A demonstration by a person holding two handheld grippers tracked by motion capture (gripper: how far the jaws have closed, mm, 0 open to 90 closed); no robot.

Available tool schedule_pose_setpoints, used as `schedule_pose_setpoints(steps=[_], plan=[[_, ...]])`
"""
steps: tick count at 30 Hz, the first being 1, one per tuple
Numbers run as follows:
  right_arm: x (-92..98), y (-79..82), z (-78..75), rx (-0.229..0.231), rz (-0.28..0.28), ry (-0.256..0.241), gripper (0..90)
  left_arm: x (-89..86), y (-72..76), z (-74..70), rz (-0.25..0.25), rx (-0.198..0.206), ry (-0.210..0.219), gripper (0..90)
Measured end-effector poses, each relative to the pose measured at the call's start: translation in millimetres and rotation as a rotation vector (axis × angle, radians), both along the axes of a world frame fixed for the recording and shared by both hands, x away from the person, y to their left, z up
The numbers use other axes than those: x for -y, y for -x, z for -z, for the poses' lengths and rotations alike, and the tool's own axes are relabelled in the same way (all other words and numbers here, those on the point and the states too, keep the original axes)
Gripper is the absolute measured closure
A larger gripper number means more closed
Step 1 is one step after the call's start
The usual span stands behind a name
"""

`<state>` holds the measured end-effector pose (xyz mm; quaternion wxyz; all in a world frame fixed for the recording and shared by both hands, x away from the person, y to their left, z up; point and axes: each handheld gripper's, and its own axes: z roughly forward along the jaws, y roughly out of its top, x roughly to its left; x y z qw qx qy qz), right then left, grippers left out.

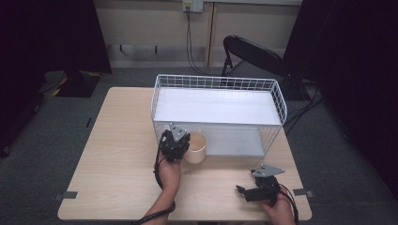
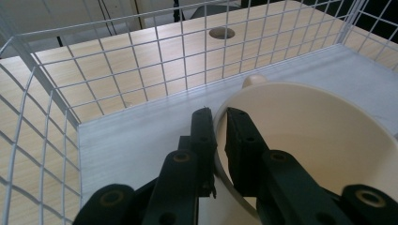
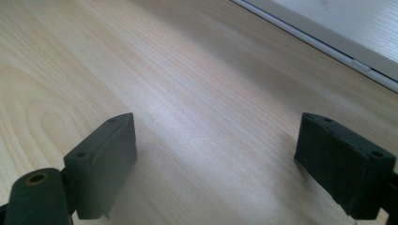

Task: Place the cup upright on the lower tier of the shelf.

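The cream-coloured round plastic cup (image 1: 196, 147) sits at the open front of the white wire basket (image 1: 218, 83), near the middle of the tabletop (image 1: 117, 140), its base on the basket's pale floor panel as far as I can judge from the high view. My left tongs (image 1: 176, 140) have it by the rim: in the left gripper view the left tongs (image 2: 220, 123) pinch the cup (image 2: 319, 131) wall, one jaw outside and one inside, pressed tight on the thin edge. A small rounded nub peeks over the cup's far rim, possibly its handle; I cannot say for sure. The wire basket (image 2: 141, 56) mesh rises beyond and to the side. My right tongs (image 1: 244, 191) rest low near the tabletop's near right corner, well apart from the cup. In the right gripper view the right tongs (image 3: 216, 154) stand spread wide over bare wood, holding nothing.
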<state>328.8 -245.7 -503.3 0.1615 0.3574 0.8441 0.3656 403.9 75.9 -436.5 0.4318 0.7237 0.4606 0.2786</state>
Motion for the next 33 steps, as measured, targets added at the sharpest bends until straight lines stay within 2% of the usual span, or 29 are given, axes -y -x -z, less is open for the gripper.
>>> schedule_pose_setpoints(steps=[6,8,9,13,16,18,21,29,30,33], plan=[[0.0,0.0,0.0,0.0,0.0,0.0,12.2,-1.0,-1.1,-0.4,0.004,0.0,-0.018,81.7],[0.0,0.0,0.0,0.0,0.0,0.0,12.2,-0.3,-1.1,0.4,-0.002,0.005,0.007,81.7],[0.0,0.0,0.0,0.0,0.0,0.0,12.2,-1.6,-1.1,-0.2,0.006,0.0,-0.012,81.6],[0.0,0.0,0.0,0.0,-0.001,0.0,12.2,-2.6,-0.3,-1.0,0.004,0.003,0.01,80.8],[0.0,0.0,0.0,0.0,0.0,0.0,12.2,-3.1,-0.5,-3.2,0.002,0.007,0.02,78.0],[0.0,0.0,0.0,0.0,0.0,0.0,12.2,-4.3,-0.2,-7.0,0.003,0.01,0.025,72.3],[0.0,0.0,0.0,0.0,0.0,0.0,12.2,-4.6,0.6,-8.9,0.011,0.011,0.019,72.1],[0.0,0.0,0.0,0.0,0.0,0.0,12.2,-6.6,4.0,-12.8,0.028,0.011,0.052,63.4],[0.0,0.0,0.0,0.0,0.0,0.0,12.2,-5.9,4.7,-13.6,0.03,0.017,0.07,62.3],[0.0,0.0,0.0,0.0,0.0,0.0,12.2,-5.6,7.4,-17.0,0.04,0.019,0.07,56.9]])
